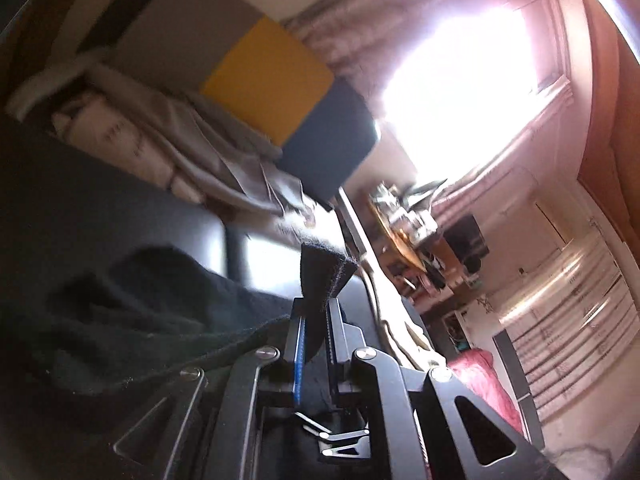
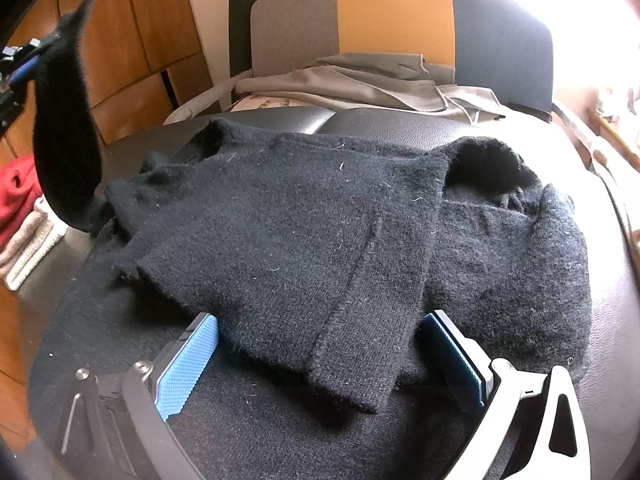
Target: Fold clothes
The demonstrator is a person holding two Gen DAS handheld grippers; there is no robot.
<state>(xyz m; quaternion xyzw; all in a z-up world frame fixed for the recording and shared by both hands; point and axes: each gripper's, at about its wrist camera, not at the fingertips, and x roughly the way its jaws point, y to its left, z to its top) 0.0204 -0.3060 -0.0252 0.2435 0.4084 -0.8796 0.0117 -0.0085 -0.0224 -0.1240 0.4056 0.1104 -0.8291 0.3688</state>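
Note:
A black knit sweater [image 2: 304, 240] lies partly folded on a dark leather surface [image 2: 400, 124]. One sleeve [image 2: 66, 132] is lifted up at the far left. My left gripper [image 1: 316, 304] is shut on that sleeve's cuff [image 1: 324, 268], and the rest of the sweater [image 1: 132, 320] hangs to the left. The left gripper also shows in the right wrist view [image 2: 24, 64]. My right gripper [image 2: 320, 328] is open, its blue pads [image 2: 188, 364] on either side of a folded sleeve end [image 2: 360, 360] resting on the sweater.
A grey, yellow and navy chair back [image 2: 396, 16] stands behind, with grey garments [image 2: 360, 80] draped over the seat. Red and cream clothes [image 2: 20, 216] are stacked at the left. Wooden cabinets [image 2: 132, 32] are behind. A bright window [image 1: 460, 76] and cluttered shelves [image 1: 420, 240] lie to the right.

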